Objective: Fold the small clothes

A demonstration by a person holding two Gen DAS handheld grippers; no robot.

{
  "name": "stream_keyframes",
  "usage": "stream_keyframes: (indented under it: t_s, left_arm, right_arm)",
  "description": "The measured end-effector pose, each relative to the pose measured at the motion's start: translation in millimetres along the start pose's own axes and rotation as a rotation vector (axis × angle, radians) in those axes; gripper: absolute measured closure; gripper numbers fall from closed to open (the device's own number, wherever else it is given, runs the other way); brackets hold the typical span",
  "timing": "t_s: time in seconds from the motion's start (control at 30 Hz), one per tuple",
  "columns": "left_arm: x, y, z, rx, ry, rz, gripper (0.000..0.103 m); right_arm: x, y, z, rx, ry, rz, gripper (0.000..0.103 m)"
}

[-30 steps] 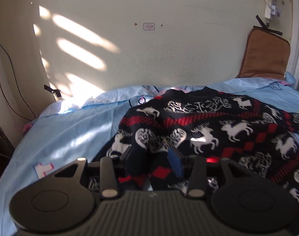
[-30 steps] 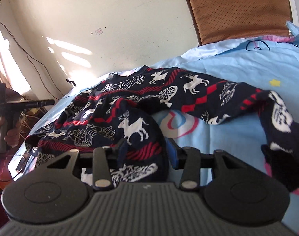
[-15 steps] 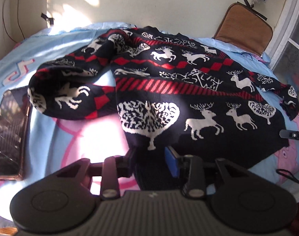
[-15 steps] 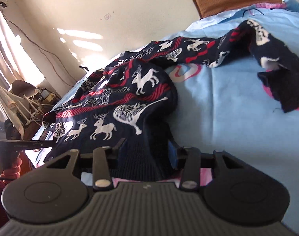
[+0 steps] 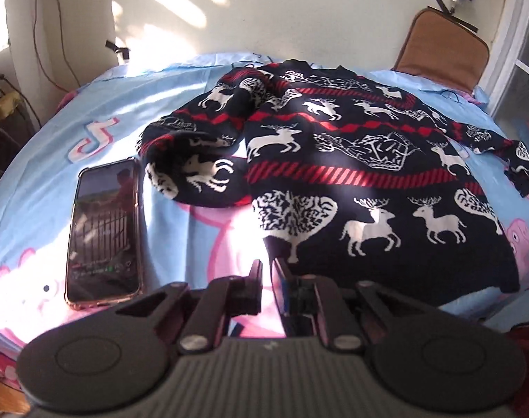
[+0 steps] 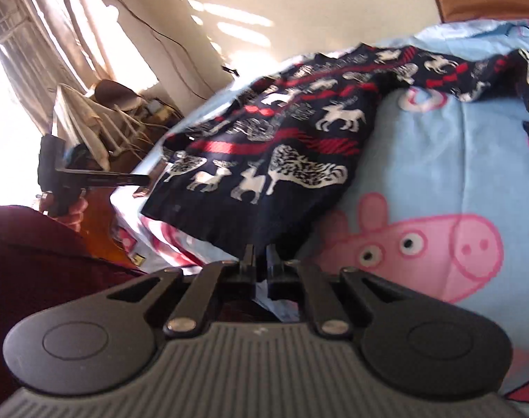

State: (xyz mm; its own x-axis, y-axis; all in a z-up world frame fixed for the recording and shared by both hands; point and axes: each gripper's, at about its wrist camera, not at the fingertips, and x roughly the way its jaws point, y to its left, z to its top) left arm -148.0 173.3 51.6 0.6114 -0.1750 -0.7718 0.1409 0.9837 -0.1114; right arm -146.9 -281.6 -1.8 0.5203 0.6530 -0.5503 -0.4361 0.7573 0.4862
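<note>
A dark knit sweater (image 5: 351, 174) with white reindeer and red stripes lies spread on the blue cartoon bed sheet (image 5: 55, 160). One sleeve is bunched at its left and the other trails off to the right. My left gripper (image 5: 266, 268) is nearly shut, pinching the hem's left corner. In the right wrist view the sweater (image 6: 281, 160) hangs slightly raised along its near hem. My right gripper (image 6: 261, 257) pinches the hem's right corner, and its jaws are opening a little with the knit between them. The left gripper (image 6: 147, 183) shows there at the far corner, held by a hand (image 6: 69, 209).
A phone (image 5: 104, 230) with a lit screen lies on the sheet left of the sweater. A brown cushion (image 5: 442, 48) leans on the wall at the back right. A chair with cloth and clutter (image 6: 100, 118) stands beside the bed. A maroon sleeve (image 6: 38, 254) fills the lower left.
The sweater was bunched up between wide jaws. Both grippers have drawn back toward the bed's near edge and closed narrow on the hem. The sweater now lies stretched flat, and the phone has come into view.
</note>
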Motion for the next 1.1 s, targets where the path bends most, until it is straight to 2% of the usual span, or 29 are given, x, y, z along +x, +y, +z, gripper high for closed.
stream_keyframes:
  t_s: [0.03,0.1,0.2,0.27,0.33,0.43,0.53,0.57,0.63,0.7,0.8,0.83,0.9,0.97,1.03,1.1]
  left_arm:
    - [-1.9,4.8,1.5,-0.029,-0.013,0.0,0.09]
    - [-14.4,22.7,4.9,-0.092,-0.082,0.014,0.069]
    - [-34.5,42.7,11.2,-0.166,-0.184,0.039,0.067]
    - [-45.8,51.6,12.4,-0.191,-0.245,0.05,0.067]
    - [-56.8,58.7,9.5,-0.208,-0.298,0.062,0.067]
    - [-71.9,71.6,0.4,-0.24,-0.351,0.086,0.067]
    - [-85.3,87.4,-12.9,-0.27,-0.384,0.11,0.067]
    - [-89.1,92.1,-17.6,-0.277,-0.392,0.116,0.067]
    - [-94.6,99.2,-25.7,-0.289,-0.408,0.124,0.067]
    - [-99.7,107.1,-34.3,-0.295,-0.426,0.13,0.067]
    - [-102.8,116.2,-43.6,-0.298,-0.446,0.136,0.067]
    - [-103.2,118.9,-45.8,-0.3,-0.451,0.139,0.067]
    - [-103.2,124.7,-50.0,-0.31,-0.459,0.143,0.067]
    - [-100.7,132.4,-53.0,-0.332,-0.457,0.141,0.067]
    - [-94.8,140.3,-54.5,-0.359,-0.446,0.139,0.067]
    - [-89.9,146.0,-55.2,-0.379,-0.437,0.132,0.067]
  right_arm:
    - [-2.1,-7.4,2.8,0.028,-0.026,-0.018,0.086]
    - [-15.7,-22.6,12.1,0.093,-0.108,-0.031,0.077]
    - [-28.0,-23.4,35.6,0.083,-0.207,-0.037,0.076]
    - [-17.8,-13.1,56.1,0.026,-0.221,0.002,0.076]
    - [10.0,8.3,78.8,-0.05,-0.193,0.077,0.075]
    - [72.8,60.9,108.5,-0.201,-0.089,0.191,0.075]
    - [139.3,121.9,127.9,-0.344,-0.006,0.248,0.07]
    - [160.6,139.6,131.2,-0.381,0.014,0.255,0.067]
    - [201.6,175.3,132.6,-0.478,0.052,0.24,0.054]
    - [239.4,204.2,131.0,-0.58,0.091,0.225,0.051]
    - [283.4,228.5,128.7,-0.656,0.187,0.214,0.047]
    - [296.5,234.1,126.4,-0.684,0.22,0.183,0.045]
    - [316.6,236.1,125.8,-0.701,0.26,0.12,0.045]
    - [330.4,232.8,130.5,-0.649,0.29,0.119,0.05]
    - [337.0,232.1,139.2,-0.586,0.297,0.139,0.089]
    - [339.5,231.3,148.5,-0.501,0.308,0.175,0.089]
